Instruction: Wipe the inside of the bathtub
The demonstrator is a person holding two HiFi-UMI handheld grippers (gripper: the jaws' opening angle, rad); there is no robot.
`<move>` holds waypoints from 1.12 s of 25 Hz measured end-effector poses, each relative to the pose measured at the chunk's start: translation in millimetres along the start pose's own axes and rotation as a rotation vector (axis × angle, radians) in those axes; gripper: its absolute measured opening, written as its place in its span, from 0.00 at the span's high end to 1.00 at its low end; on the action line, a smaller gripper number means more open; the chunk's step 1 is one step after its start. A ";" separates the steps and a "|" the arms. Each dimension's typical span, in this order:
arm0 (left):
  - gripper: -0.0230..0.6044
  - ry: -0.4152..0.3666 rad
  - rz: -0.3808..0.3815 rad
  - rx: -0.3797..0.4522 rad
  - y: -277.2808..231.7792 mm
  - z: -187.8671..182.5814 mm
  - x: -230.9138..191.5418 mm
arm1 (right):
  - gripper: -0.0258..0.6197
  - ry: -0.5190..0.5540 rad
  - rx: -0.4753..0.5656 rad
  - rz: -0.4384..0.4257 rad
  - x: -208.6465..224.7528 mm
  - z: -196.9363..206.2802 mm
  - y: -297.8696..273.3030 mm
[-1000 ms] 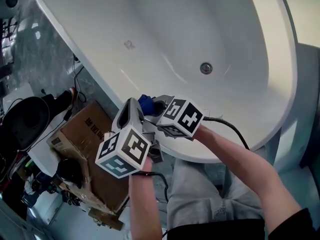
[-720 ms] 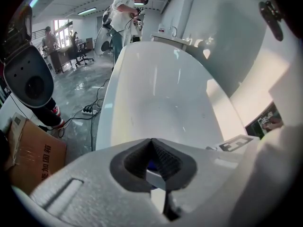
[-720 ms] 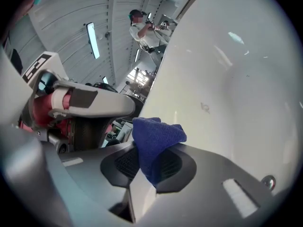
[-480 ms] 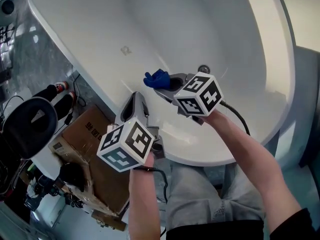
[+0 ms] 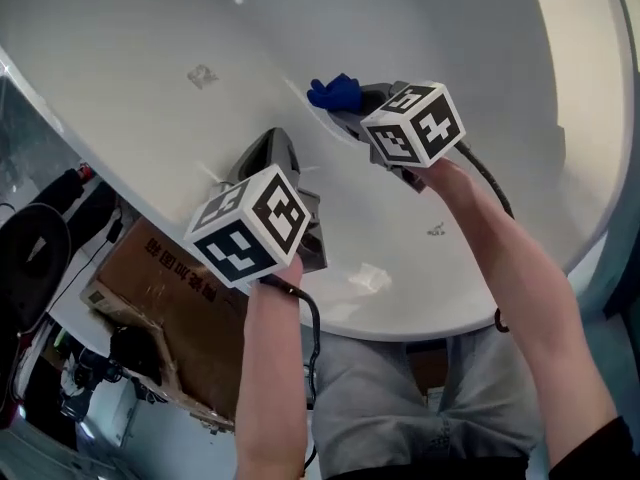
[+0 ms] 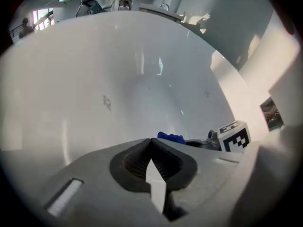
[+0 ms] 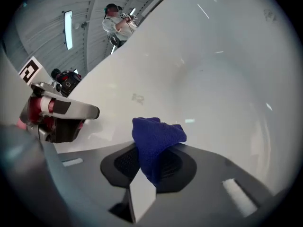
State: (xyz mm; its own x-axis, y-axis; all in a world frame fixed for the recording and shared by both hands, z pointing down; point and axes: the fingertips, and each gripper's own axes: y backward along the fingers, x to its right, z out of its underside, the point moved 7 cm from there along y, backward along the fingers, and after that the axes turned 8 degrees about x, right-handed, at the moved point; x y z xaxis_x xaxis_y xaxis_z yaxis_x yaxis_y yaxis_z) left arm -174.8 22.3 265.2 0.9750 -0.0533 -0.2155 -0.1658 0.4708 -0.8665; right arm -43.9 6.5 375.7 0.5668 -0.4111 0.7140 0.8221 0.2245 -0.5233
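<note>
Head view: a brown cardboard box (image 5: pixel 170 308) lay on the floor outside the tub, behind and below the left gripper (image 5: pixel 272 146). Dark gear beside the box was too cluttered to identify. A black cable (image 5: pixel 312 333) ran back from that gripper along the person's forearm. The gripper's body and its marker cube (image 5: pixel 250 226) covered part of the tub's near rim.

The white bathtub (image 5: pixel 130 78) filled most of the view. It was smooth and glossy, with a small grey mark on its near wall.

The right gripper (image 5: pixel 345 106) was inside the tub, ahead and to the right of the left jaws. Its jaws were clamped on a dark blue cloth (image 5: pixel 336 93).

In the right gripper view the cloth (image 7: pixel 156 141) stood bunched above the jaw tips, its fine knit visible. The tub wall lay just ahead, but whether the cloth touched it could not be told. Far beyond the rim, up and left of the jaws, stood a person (image 7: pixel 118 25).

In the left gripper view the jaws were together and held nothing. The tub's hollow lay ahead of them, with the cloth just beyond to the right.
</note>
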 end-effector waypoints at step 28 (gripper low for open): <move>0.96 -0.033 0.060 -0.129 -100.6 86.6 -6.7 | 0.85 -0.079 -0.127 0.075 69.1 125.9 -87.5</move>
State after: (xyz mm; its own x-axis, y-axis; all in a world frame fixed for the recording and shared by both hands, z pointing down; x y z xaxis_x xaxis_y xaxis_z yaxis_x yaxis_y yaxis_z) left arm -151.9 51.5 392.8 0.9667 0.0011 -0.2558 -0.2395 0.3550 -0.9037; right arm -69.9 69.7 529.3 0.6326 -0.3260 0.7025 0.7667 0.1359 -0.6274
